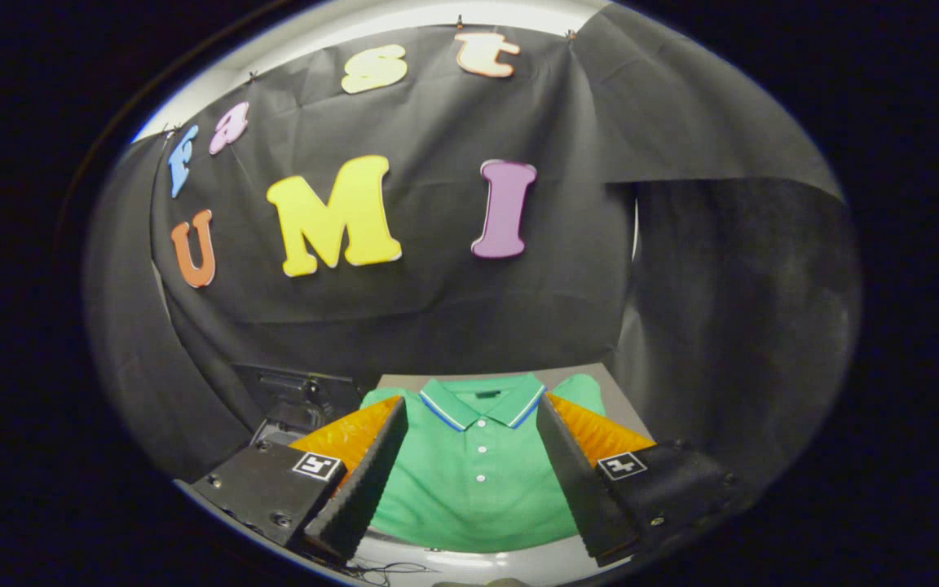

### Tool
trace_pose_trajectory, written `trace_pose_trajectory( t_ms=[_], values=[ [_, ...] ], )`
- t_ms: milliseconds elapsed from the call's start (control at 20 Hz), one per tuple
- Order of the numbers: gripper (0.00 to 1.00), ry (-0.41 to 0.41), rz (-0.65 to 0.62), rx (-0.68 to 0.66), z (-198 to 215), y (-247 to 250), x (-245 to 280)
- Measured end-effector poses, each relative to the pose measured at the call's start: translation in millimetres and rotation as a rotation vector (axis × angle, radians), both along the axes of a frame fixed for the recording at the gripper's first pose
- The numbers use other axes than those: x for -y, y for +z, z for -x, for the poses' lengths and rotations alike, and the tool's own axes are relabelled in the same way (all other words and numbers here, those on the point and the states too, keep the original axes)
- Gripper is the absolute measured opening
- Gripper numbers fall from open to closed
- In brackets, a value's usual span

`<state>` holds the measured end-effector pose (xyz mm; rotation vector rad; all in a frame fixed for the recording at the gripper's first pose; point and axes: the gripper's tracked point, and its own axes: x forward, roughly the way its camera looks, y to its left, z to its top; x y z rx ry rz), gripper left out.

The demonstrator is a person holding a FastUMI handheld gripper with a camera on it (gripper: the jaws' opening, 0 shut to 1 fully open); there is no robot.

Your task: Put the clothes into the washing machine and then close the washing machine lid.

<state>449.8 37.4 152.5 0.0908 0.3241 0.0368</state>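
A green polo shirt (473,473) with a blue-and-white striped collar and white buttons lies flat on a grey table (620,408), collar pointing away from me. My gripper (469,408) hovers over it, open wide, one finger over each shoulder of the shirt, and nothing is held between them. To the left of the shirt, just past the left finger, a dark machine (298,399) shows in part; whether its lid is up I cannot make out.
Black cloth walls close the booth behind the table and on both sides. The grey table's near edge (469,562) shows pale below the shirt, with a thin loose wire lying on it.
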Motion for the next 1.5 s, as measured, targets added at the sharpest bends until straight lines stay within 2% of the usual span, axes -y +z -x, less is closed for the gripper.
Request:
trace_pose_trajectory(
  t_ms=[250,650,800,1100,1500],
  values=[
    [1.0,0.016,0.013,-0.198,-37.6,-57.3,-2.8],
    [0.99,-0.03,0.017,-0.444,-52.8,-118.2,-1.2],
    [0.98,-0.039,0.067,-0.451,-56.7,-121.2,-2.9],
    [0.94,-0.039,0.059,-0.466,-58.0,-117.2,-3.9],
    [0.15,-0.053,0.022,-0.437,-64.8,-115.3,-5.0]
  ],
)
